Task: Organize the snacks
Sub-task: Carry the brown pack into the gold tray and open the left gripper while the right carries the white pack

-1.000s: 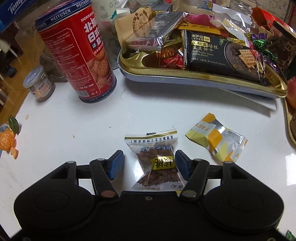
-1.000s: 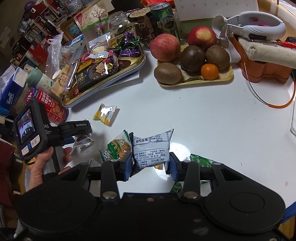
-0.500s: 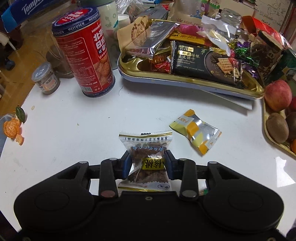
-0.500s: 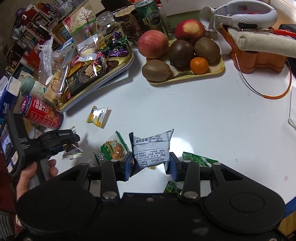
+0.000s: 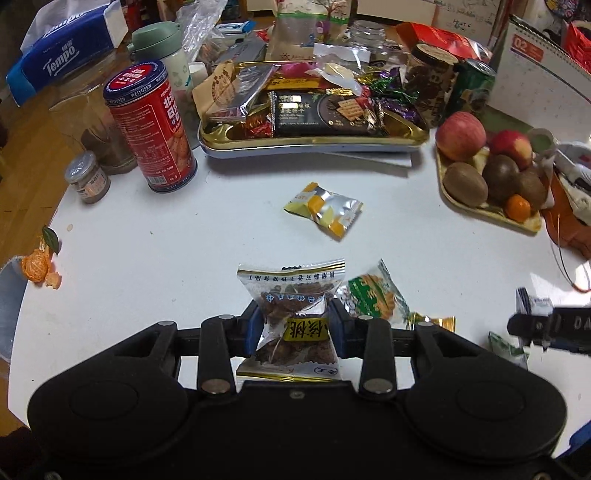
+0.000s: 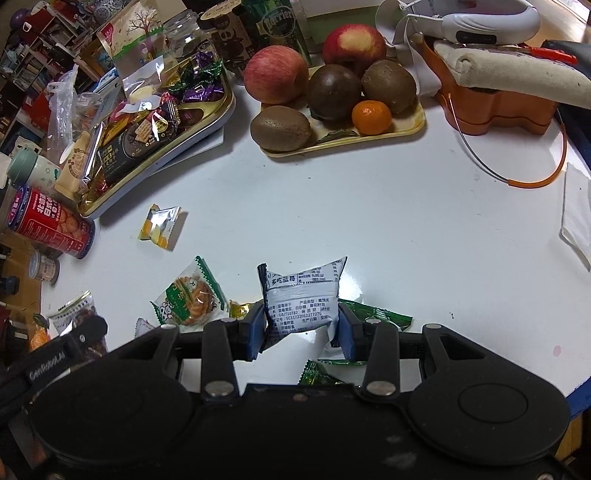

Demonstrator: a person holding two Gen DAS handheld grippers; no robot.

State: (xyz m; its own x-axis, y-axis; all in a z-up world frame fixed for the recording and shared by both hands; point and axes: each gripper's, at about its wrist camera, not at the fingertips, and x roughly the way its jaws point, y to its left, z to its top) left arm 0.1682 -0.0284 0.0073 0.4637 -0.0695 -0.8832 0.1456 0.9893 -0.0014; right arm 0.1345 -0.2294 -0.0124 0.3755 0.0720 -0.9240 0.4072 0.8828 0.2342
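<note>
A clear walnut snack packet [image 5: 293, 312] with a yellow label band is pinched at its middle between the blue pads of the left gripper [image 5: 294, 326], which is clenched on it just above a white round table [image 5: 184, 236]. The right gripper [image 6: 301, 325] likewise squeezes a white blueberry snack pouch [image 6: 301, 295] printed with small Chinese text, held upright above the same table.

Loose snacks lie on the table near both grippers: a green-edged cookie packet [image 6: 190, 295] just left of the pouch, a small gold candy [image 6: 240, 309] between them, green wrappers [image 6: 376, 317] beneath and behind the pouch, and a yellow-and-silver packet [image 5: 323, 208] farther out, alone on bare tabletop.

Beyond that sits a gold tray [image 5: 314, 140] heaped with snacks, among them a black cracker box [image 5: 325, 112] and purple foil candies [image 6: 199, 79]. Left of the tray stands a red biscuit tin [image 5: 151, 127] whose blue lid rim reads "WEIYUSEN", with a small jar [image 5: 86, 177] beside it. A blue "Tempo" tissue pack [image 5: 62, 55] lies behind.

To the tray's right, a pale fruit tray [image 6: 369, 140] carries apples, kiwis, a dark round fruit and a small orange. A green "Perrier" can [image 6: 280, 26] stands behind it. An orange object with a wire loop [image 6: 498, 110] sits at the far right. Cluttered shelves fill the dim background.
</note>
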